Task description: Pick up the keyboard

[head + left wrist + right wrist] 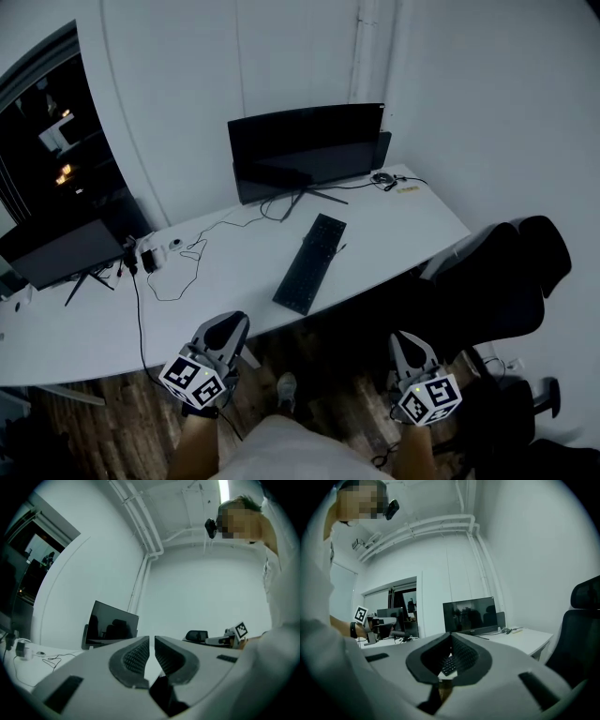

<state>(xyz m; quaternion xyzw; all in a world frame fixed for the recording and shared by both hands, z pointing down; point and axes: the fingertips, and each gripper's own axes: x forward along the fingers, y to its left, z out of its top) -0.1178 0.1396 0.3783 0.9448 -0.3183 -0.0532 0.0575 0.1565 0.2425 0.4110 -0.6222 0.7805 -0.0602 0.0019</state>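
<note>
Keyboard [310, 262] lies slanted on the white desk [403, 230], at twelve o'clock from us, near the monitor [305, 150]. Our left gripper [228, 328] at seven o'clock and right gripper [409, 343] at five are squeezed closed and hold nothing. We think reaching comes first: open both, then go forward to it.

In the right gripper view the fingers [466, 658] hide most of the keyboard [448, 665].

Keyboard [310, 262] on the bench [412, 220], before the monitor [306, 150]; a second monitor [66, 253] far left; chair [506, 272] at right; small items [150, 255], perhaps chargers, between the monitors.
</note>
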